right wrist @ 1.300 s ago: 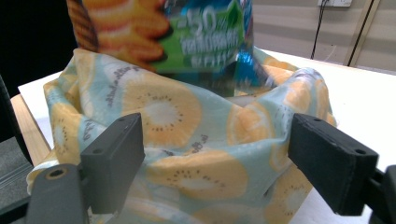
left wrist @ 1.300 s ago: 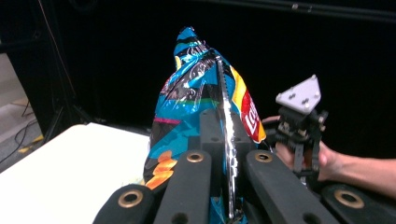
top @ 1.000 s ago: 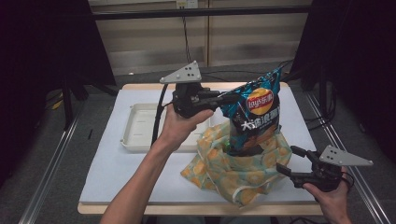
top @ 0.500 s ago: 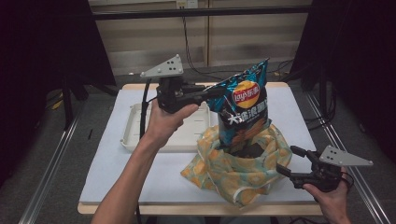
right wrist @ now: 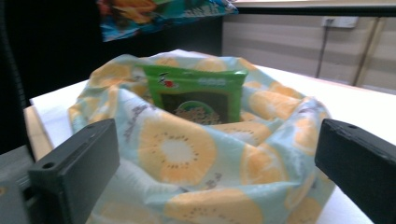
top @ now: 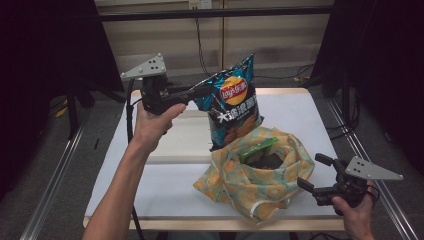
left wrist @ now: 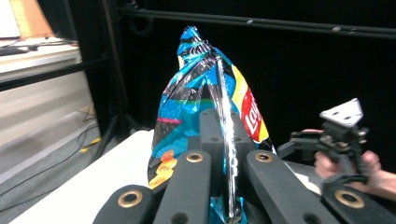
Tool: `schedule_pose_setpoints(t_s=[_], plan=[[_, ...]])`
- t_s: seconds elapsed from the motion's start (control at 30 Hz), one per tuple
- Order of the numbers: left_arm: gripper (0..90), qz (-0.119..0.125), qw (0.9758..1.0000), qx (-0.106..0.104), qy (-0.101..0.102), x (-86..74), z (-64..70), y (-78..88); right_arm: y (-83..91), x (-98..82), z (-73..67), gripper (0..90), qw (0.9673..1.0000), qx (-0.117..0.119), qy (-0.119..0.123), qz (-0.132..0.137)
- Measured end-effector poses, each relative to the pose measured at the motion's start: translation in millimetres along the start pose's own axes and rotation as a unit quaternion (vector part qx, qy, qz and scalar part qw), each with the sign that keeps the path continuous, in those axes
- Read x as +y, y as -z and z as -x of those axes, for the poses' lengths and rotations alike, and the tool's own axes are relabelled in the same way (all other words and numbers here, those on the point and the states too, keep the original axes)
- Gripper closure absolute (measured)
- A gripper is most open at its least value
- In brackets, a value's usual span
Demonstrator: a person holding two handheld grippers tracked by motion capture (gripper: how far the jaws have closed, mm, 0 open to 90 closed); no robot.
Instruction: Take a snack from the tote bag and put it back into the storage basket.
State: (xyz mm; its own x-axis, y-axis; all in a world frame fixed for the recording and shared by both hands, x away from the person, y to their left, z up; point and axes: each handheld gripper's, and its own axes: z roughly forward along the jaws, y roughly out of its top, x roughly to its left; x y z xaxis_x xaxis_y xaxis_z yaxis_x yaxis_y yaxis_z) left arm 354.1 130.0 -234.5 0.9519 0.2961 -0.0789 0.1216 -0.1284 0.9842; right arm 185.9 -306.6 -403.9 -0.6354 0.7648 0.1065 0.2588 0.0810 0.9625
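L gripper (top: 200, 92) clamped on chip bag (top: 232, 102) above tote (top: 260, 180); R gripper (top: 312, 172) jaws just opened wide, empty; tray (top: 185, 140) behind.

high view – above, facing forward-down on desk (top: 165, 185) | gripper views – close, level | shared: fruit-print bag (top: 260, 182) (right wrist: 187, 154)

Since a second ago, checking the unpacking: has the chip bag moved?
Yes. The chip bag, clamped in the left gripper, has shifted left, off the cloth bag, toward the tray.
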Motion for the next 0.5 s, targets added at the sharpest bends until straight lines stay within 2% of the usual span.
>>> schedule_pose_setpoints(t_s=[0.03,0.13,0.17,0.27,0.4,0.5], plan=[[89.9,-0.003,1.0,0.003,0.0,-0.9,-2.2,1.6,0.3,-0.3,0.6,0.0,1.0,0.006,0.001,-0.004],[89.8,-0.004,0.9999,0.012,0.002,-4.0,-8.0,5.3,0.9,-1.6,-0.3,0.0,1.0,0.003,0.001,-0.009],[89.7,-0.016,0.9996,0.025,0.001,-7.2,-15.5,7.3,1.9,-3.1,-0.1,0.0,0.9999,0.0,-0.002,-0.017],[89.8,-0.015,0.9995,0.027,0.009,-11.5,-23.2,9.3,3.1,-4.9,0.1,0.1,0.9998,-0.009,-0.004,-0.016],[89.8,-0.016,0.9986,0.044,0.023,-23.8,-37.4,14.6,4.0,-7.6,-0.7,0.0,0.9999,-0.002,0.003,-0.016],[89.8,-0.026,0.9981,0.05,0.024,-30.9,-44.4,14.6,4.2,-8.9,0.1,0.0,0.9998,0.002,0.005,-0.018]])
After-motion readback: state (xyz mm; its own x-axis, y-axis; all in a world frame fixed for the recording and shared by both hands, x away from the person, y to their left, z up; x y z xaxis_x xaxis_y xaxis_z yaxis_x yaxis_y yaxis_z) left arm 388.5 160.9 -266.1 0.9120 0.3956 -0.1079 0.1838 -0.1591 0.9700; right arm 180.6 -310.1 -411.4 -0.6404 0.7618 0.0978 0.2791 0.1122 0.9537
